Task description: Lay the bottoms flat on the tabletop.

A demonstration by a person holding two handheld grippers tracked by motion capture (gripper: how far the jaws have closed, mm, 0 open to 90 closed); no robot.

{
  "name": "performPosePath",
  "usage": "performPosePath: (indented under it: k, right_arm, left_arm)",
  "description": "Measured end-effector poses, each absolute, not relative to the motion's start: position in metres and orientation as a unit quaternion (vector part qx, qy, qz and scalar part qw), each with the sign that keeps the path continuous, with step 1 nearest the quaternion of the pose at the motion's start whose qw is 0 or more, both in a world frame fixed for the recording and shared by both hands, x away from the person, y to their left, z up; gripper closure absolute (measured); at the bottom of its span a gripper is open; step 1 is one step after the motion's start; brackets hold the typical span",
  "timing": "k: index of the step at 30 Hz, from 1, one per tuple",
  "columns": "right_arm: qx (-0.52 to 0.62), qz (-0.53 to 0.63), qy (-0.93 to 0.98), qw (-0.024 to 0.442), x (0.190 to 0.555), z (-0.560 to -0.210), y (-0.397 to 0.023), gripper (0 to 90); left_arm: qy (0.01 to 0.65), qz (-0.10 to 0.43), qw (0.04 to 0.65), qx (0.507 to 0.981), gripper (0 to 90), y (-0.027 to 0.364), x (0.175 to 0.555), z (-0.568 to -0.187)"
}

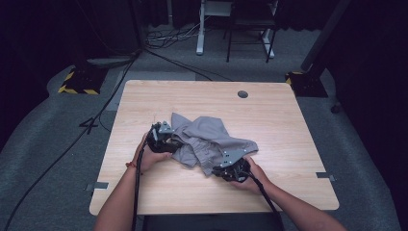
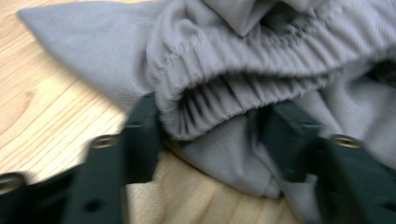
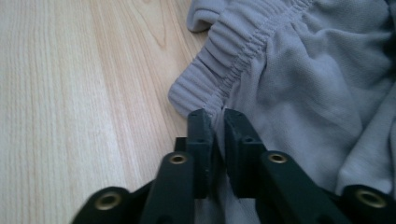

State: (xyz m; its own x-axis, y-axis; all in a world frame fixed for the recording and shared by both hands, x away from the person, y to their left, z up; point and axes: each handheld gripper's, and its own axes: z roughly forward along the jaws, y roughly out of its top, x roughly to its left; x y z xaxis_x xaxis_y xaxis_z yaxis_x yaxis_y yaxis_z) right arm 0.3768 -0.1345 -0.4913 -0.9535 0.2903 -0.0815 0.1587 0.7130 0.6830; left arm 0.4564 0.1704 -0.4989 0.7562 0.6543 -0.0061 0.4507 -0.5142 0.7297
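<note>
Table (image 1: 288,125): a pale wooden top was seen, with a round cable hole near its far edge; plenty of bare wood was left around the work, so a fall off an edge was judged unlikely.
Grey garment (image 1: 207,137): it lay crumpled near the middle of the table, somewhat toward the near edge; it was taken for shorts with an elastic waistband (image 3: 243,46). Because the cloth was bunched in layers, an extra layer might be caught and the garment lifted as a lump rather than spread.
Left gripper (image 2: 210,135): its jaws were partly open, set either side of a gathered fold of waistband; a firm pinch was not shown. If it were raised as it stood, the fold could slide out.
Right gripper (image 3: 218,126): its jaws were almost closed on a thin edge of cloth just below the waistband. Only a small bite appeared to be held, so a hard pull could strip it free.
Two-handed pull: were one hold lost, the garment would be dragged sideways across the table.
</note>
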Motion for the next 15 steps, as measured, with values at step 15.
performPosePath:
  k: [15]
  right_arm:
    - [0.127,0.49,0.85,0.146,0.364,-0.403,-0.185,87.7]
  left_arm:
    - [0.259,0.193,0.412,0.852,82.3,0.179,0.41,-0.42]
